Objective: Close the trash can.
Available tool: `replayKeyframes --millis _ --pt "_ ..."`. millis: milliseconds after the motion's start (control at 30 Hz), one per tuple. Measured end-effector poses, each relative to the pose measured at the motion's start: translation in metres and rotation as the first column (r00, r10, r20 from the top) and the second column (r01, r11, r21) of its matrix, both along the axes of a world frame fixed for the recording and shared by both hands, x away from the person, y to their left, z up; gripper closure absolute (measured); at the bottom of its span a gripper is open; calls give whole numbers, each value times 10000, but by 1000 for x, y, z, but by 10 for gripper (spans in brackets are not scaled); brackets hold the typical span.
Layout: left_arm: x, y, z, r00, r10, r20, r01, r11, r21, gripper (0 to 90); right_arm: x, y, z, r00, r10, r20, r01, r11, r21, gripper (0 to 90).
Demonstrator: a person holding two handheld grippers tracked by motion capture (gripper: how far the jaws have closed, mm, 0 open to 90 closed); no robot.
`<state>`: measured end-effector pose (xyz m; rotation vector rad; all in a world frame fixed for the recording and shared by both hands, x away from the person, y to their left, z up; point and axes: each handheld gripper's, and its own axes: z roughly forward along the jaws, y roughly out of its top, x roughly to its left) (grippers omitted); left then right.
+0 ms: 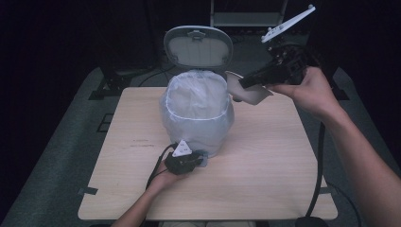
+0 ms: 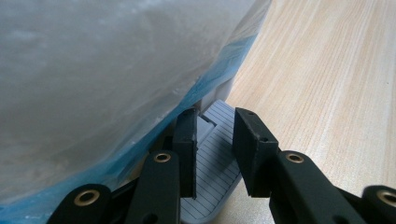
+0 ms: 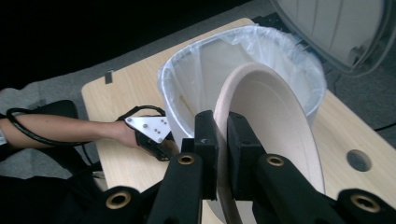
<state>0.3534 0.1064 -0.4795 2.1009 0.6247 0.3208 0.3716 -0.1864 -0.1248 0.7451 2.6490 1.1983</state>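
The person's right forearm reaches up and across from the lower right of the high view, the hand raised well above the tabletop (image 1: 265,156) and turned so the right claw (image 1: 246,84) points left toward the bin. This claw is pinched on the rim of a pale shallow bowl (image 1: 250,92); in the right gripper view the two black jaws sit on either side of the bowl's edge, and the bowl (image 3: 275,126) is tilted on its side just beside the mouth of the bin (image 3: 201,65).

The left forearm comes in low from the bottom edge, its hand resting near the tabletop at the bin's foot. The left claw (image 1: 201,157) is spread: in the left gripper view its jaws stand apart above the ribbed grey pedal (image 2: 217,163) at the base of the bin. Whether they touch it cannot be told.

The bin (image 1: 196,113) stands near the middle of the tabletop, lined with a translucent bag (image 1: 189,130) folded over its rim, and its grey lid (image 1: 197,46) stands open, upright behind it.

The tabletop is light wood with rounded corners; in the right gripper view a round hole (image 3: 359,160) shows in it. The surrounding floor is grey carpet (image 1: 56,156), and the room beyond is dark. A black cable (image 1: 319,165) trails from the right claw down past the table's edge.
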Motion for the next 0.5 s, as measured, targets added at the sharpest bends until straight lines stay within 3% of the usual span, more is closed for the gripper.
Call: replayKeyframes --millis 500 --pt "0 0 0 10000 -11 -6 11 10000 5 708 6 26 22 9991 298 307 -293 9995 -140 834"
